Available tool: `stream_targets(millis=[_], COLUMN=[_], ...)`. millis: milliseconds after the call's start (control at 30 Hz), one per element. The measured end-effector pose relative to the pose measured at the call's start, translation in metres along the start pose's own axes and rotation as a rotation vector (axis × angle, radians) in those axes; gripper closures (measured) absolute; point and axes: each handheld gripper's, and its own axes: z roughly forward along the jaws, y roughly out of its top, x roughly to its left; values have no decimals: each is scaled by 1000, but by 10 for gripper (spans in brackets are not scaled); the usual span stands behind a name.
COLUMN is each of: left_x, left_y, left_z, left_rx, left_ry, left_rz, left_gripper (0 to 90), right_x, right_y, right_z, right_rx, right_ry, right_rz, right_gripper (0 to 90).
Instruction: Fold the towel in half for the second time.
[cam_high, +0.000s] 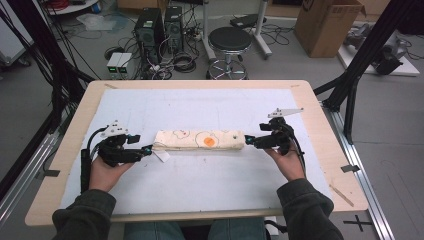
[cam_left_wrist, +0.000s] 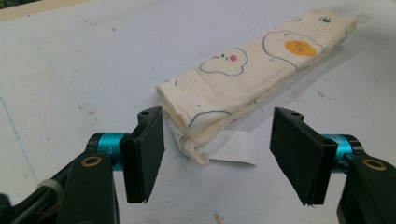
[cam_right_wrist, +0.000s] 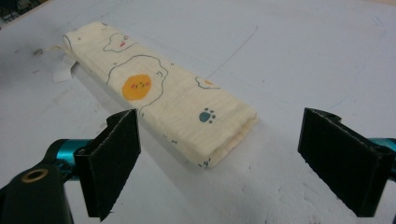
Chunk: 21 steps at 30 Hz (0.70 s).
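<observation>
- The folded cloth (cam_high: 199, 140) lies flat as a long narrow strip on the pale mat (cam_high: 200, 105), stretched between the two grippers, one short end toward each.
- The left gripper (cam_high: 148, 150) has its jaws spread wide with nothing between them; the cloth's layered end sits just ahead of the fingertips (cam_left_wrist: 145, 154), nearer the left pad, and apart from both.
- A white label (cam_left_wrist: 233, 148) pokes out from under that end, lying on the mat in the gap ahead of the pads.
- The right gripper (cam_high: 248, 140) also stands wide and empty; the cloth's other end lies ahead of its fingers (cam_right_wrist: 114, 158), between their lines but untouched.
- The cloth looks light, soft and limp: thin crinkled fabric in several layers, likely to sag in the middle and to unfold if only the top layer is caught.
- A sound hold would probably pinch all layers together at each short end, fingers closing across the full thickness, the two ends lifted evenly.
</observation>
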Motion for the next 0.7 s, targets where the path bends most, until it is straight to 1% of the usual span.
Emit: stream_targets(millis=[100,233,300,400,467,567,633,700], left_x=[0,-3,-4,-6,-7,-9,-10,-11], left_y=[-2,-5,-6,-7,-9,-12,-16,-19], left_z=[-3,-8,-9,-13,-15,-19,-21,-22], left_rx=[1,6,7,9,5,-2,2,10], left_ry=[1,-1,-4,-4,-4,-5,-7,-1], left_rz=[-7,2,5,9,3,4,6,8], left_gripper=[339,334,326,323,317,313,307,306], right_x=[0,1,1,2,2,3,4,5], right_y=[-5,-12,-15,-19,-22,-28,-32,-35], right_z=[-4,-11,-14,-18,-21,-25,-28,-30], right_rx=[-10,-17,-21,-23,-25,-28,-31,-27], right_ry=[-1,-4,-4,-8,-11,-10,-9,-11], right_rz=[1,8,-2,3,-2,2,-2,-1], right_gripper=[123,121,121,121,120,120,120,120])
